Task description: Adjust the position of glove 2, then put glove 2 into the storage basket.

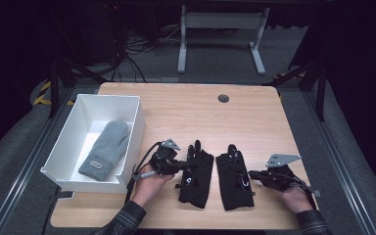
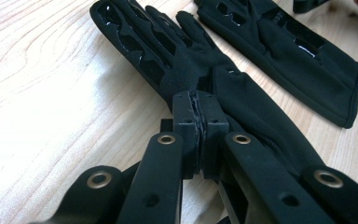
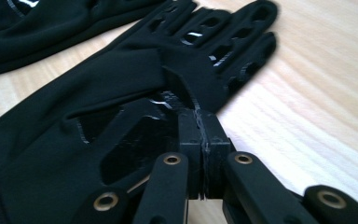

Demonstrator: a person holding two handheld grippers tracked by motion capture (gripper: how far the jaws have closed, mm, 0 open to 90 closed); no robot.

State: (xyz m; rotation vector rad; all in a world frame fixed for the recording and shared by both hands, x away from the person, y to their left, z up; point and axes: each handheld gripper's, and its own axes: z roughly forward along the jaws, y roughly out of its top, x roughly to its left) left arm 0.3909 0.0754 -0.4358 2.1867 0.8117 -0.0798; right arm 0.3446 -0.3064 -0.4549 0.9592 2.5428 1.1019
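Black gloves, pair flat at lower centre of worktop (image 1: 186, 107): left gripper (image 1: 180, 166) pinching left glove (image 1: 196, 176), right gripper (image 1: 251, 175) pinching right glove (image 1: 234, 178). Grey mitten (image 1: 105, 149) already in white bin (image 1: 137, 122); both gloves left.

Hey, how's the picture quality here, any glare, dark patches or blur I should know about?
High view: table well lit, surroundings almost black, slightly soft overall. Left gripper view: bright washed-out patch on the wood beside the left glove, glossy strips glinting, near arms blurred. Right gripper view: right glove fingertips soft, shiny patches catching light.
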